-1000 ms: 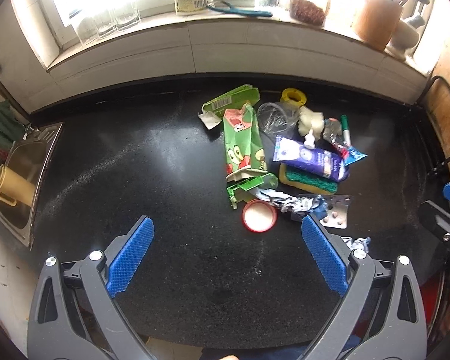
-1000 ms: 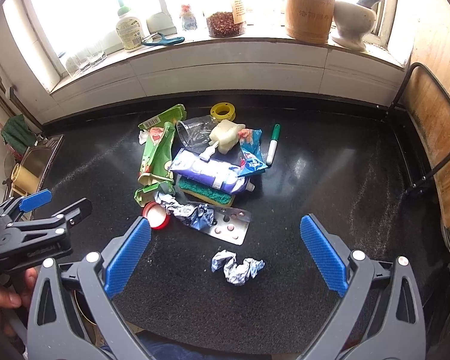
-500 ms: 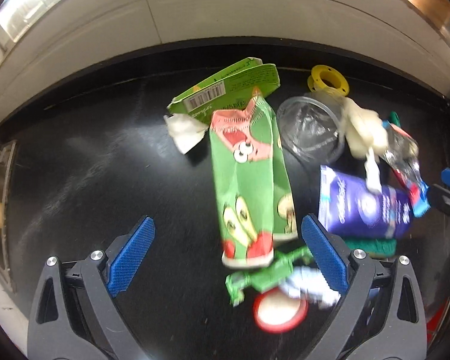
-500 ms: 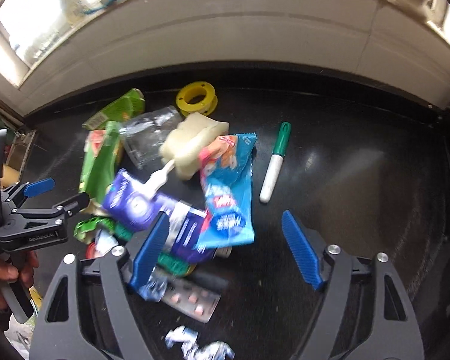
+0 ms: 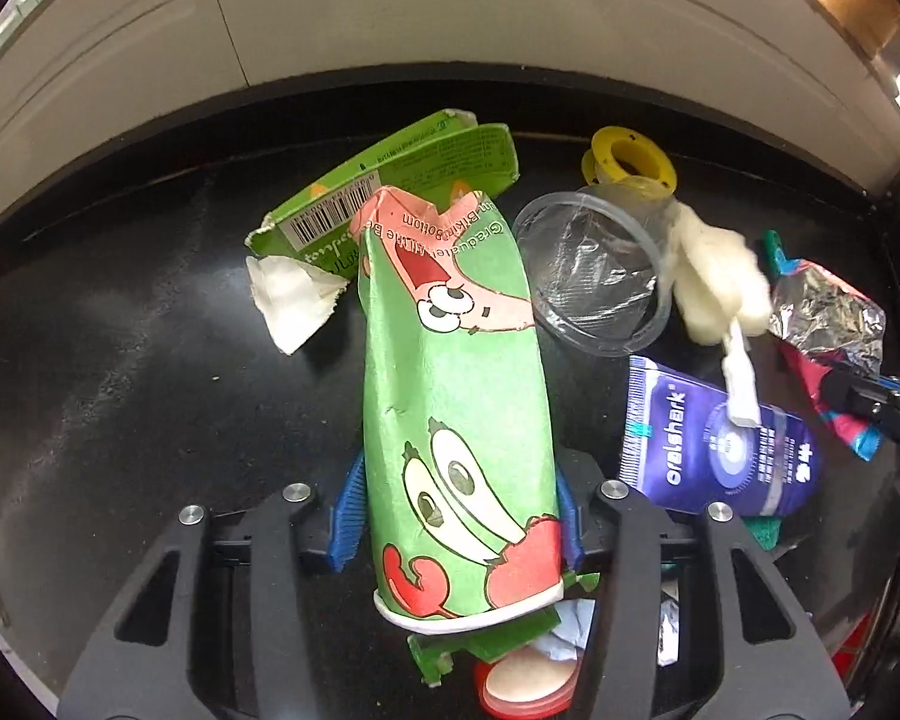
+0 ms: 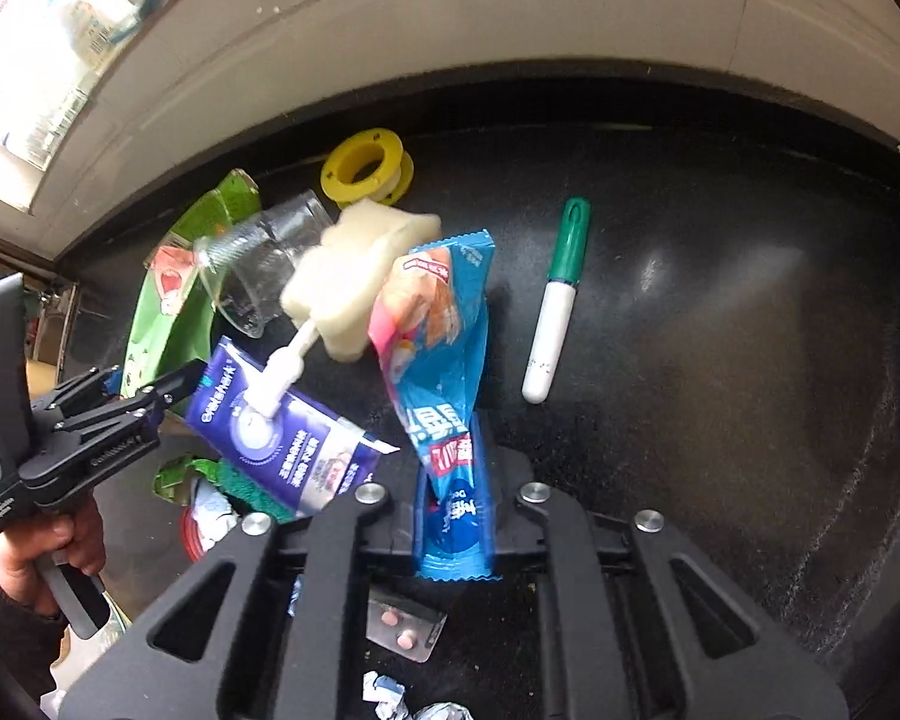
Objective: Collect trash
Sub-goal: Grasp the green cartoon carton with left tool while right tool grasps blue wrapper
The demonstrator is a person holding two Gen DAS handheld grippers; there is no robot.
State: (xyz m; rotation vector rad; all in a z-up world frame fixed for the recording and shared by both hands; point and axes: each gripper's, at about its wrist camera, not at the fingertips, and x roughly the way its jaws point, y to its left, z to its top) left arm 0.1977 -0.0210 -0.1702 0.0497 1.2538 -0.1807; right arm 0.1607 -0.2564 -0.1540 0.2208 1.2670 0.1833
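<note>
A pile of trash lies on the black counter. My left gripper is shut on a flattened green cartoon paper cup, its blue pads pressed on both sides. My right gripper is shut on a blue snack wrapper. The left gripper also shows in the right wrist view, with the cup in it. Beside them lie a purple toothpaste box, a clear plastic cup, a white sponge brush and a torn green carton.
A yellow tape spool lies near the back wall. A green-capped marker lies right of the wrapper. A pill blister, crumpled foil and a red lid lie near the front. A tiled wall rises behind.
Both grippers moved forward and down into the pile and closed. The left one took hold of the green paper cup, the right one took hold of the blue wrapper.
</note>
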